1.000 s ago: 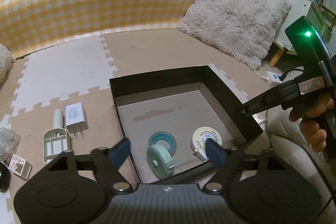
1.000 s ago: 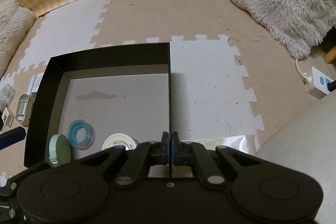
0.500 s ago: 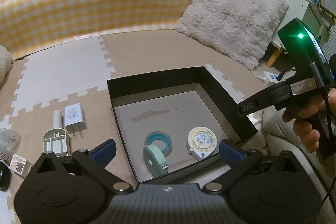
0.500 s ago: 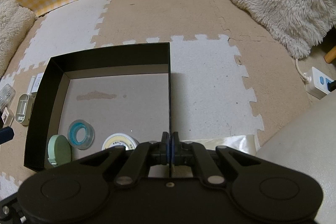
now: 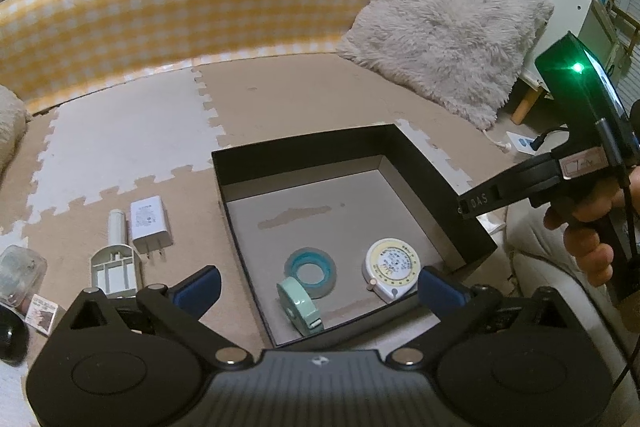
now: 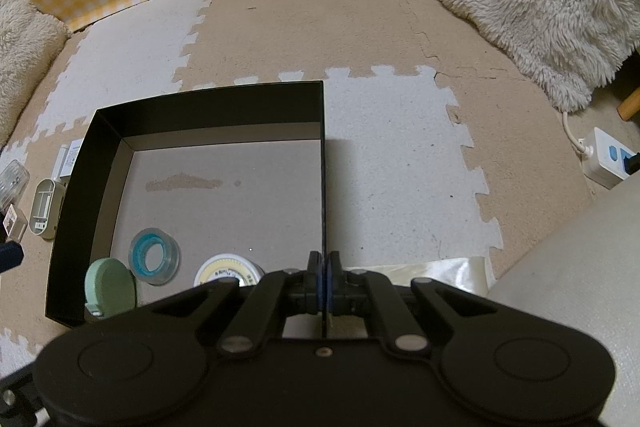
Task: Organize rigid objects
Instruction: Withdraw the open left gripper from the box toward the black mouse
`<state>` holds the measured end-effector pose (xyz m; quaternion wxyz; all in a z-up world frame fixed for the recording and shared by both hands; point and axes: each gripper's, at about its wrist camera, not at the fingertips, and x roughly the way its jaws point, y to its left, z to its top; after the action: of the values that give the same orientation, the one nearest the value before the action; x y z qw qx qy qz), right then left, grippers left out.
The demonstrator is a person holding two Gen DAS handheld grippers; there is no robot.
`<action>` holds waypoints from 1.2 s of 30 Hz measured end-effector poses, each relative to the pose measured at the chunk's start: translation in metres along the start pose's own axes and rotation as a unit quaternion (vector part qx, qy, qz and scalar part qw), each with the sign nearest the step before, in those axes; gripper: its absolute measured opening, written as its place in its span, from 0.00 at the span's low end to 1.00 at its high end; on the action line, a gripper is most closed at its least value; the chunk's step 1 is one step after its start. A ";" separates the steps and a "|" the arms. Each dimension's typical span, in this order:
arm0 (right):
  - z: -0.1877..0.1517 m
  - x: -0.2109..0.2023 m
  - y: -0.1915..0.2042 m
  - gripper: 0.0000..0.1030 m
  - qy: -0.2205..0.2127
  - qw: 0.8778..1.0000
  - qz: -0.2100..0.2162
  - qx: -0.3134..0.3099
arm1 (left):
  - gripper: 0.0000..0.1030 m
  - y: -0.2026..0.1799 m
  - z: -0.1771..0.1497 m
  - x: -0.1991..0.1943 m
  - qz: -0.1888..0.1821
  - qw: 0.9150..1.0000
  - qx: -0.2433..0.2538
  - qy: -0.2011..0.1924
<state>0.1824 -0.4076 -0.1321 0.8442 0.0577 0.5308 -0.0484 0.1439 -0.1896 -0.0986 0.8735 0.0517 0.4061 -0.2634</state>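
- The right tool [image 6: 323, 277] pinches the black box [image 6: 208, 107] wall, steadying it.
- The left tool [image 5: 318, 287] gapes wide, empty.
- Next, it should approach the white charger [image 5: 149, 219] squarely.

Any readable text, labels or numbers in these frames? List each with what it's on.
"DAS": on the black side of the right gripper, first letter possibly cut off.
White charger: grey print, too small to read.
Round cream tape measure in the black box: dial figures blurred.
Small carton beside the left gripper: print unreadable.
Pale sticker on the right gripper: scrawl illegible.
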 end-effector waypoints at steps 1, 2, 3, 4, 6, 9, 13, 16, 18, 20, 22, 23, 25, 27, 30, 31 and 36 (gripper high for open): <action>0.000 0.000 0.000 0.03 0.000 1.000 0.000 0.000 | 1.00 0.001 0.001 -0.001 0.001 1.000 -0.002 -0.002; 0.000 0.000 0.000 0.03 0.000 1.000 0.000 0.000 | 1.00 0.003 0.002 -0.002 0.001 1.000 -0.004 -0.003; 0.000 0.000 0.000 0.03 0.000 1.000 0.000 0.000 | 1.00 0.005 0.002 -0.003 0.001 1.000 -0.006 -0.004; 0.000 0.000 0.000 0.03 0.000 1.000 0.001 0.001 | 1.00 0.007 0.003 -0.004 0.001 1.000 -0.007 -0.005; 0.000 0.000 0.000 0.03 0.000 1.000 0.000 0.000 | 1.00 0.011 0.005 -0.007 0.004 1.000 -0.011 -0.010; 0.000 0.000 0.000 0.03 0.000 1.000 0.000 0.000 | 1.00 0.020 0.007 -0.009 0.015 1.000 -0.023 -0.014; 0.000 0.001 0.001 0.03 0.000 1.000 0.001 0.001 | 1.00 0.037 0.009 -0.011 0.029 0.999 -0.042 -0.017; 0.000 0.000 0.000 0.03 0.000 1.000 0.001 0.001 | 1.00 0.052 0.011 -0.014 0.050 0.997 -0.057 -0.026; 0.000 0.000 0.000 0.03 0.000 1.000 0.001 0.001 | 1.00 0.065 0.011 -0.017 0.071 0.994 -0.072 -0.032; 0.000 0.001 0.001 0.03 0.000 1.000 0.001 0.001 | 1.00 0.078 0.011 -0.018 0.091 0.991 -0.087 -0.037; 0.000 0.000 0.000 0.03 0.000 1.000 0.001 0.000 | 1.00 0.091 0.010 -0.019 0.115 0.988 -0.098 -0.041; 0.000 0.000 0.000 0.03 0.000 1.000 0.001 0.001 | 1.00 0.097 0.010 -0.020 0.126 0.986 -0.102 -0.044; 0.000 0.000 0.000 0.03 0.000 1.000 0.001 0.001 | 1.00 0.112 0.008 -0.022 0.150 0.981 -0.111 -0.047; 0.000 0.000 0.000 0.03 0.000 1.000 0.001 0.001 | 1.00 0.126 0.007 -0.024 0.171 0.977 -0.121 -0.050; 0.000 0.000 0.000 0.03 0.000 1.000 0.001 0.001 | 1.00 0.150 0.002 -0.026 0.202 0.968 -0.140 -0.048; 0.000 0.000 0.000 0.03 0.000 1.000 0.001 0.001 | 1.00 0.157 0.000 -0.026 0.212 0.965 -0.146 -0.048; 0.000 0.000 0.000 0.03 0.000 1.000 0.001 0.001 | 1.00 0.197 -0.019 -0.025 0.255 0.946 -0.199 -0.034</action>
<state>0.1825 -0.4079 -0.1324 0.8441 0.0586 0.5308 -0.0480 0.2166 -0.0047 -0.1172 0.9173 -0.0309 0.3934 0.0524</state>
